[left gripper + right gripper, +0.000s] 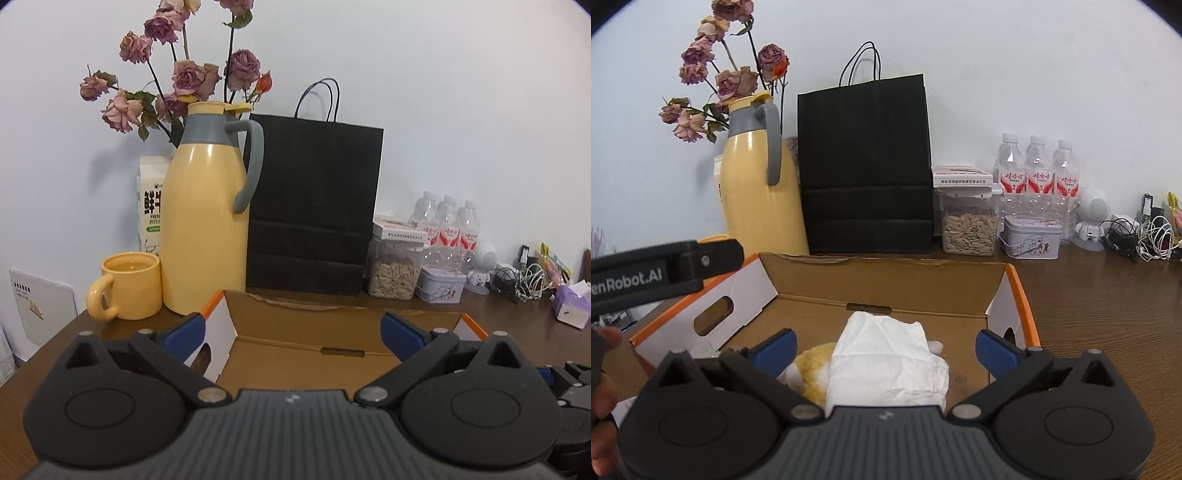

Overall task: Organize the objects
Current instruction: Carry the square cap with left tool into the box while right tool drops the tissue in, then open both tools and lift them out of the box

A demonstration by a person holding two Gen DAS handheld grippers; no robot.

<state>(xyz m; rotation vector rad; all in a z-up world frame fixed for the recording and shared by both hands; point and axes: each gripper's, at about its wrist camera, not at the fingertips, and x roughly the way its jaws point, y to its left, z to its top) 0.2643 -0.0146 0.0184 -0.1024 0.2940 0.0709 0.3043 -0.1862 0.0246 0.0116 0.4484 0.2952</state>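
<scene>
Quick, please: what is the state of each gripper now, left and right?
Left gripper: jaws open, holding nothing.
Right gripper: jaws open, holding nothing; white cloth lies beneath.

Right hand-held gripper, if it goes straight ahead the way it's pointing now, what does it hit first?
Most likely the crumpled white tissue lying in the open brown cardboard box, on top of a yellow plush toy. It sits between the open right hand-held gripper fingers, though depth is hard to judge.
</scene>
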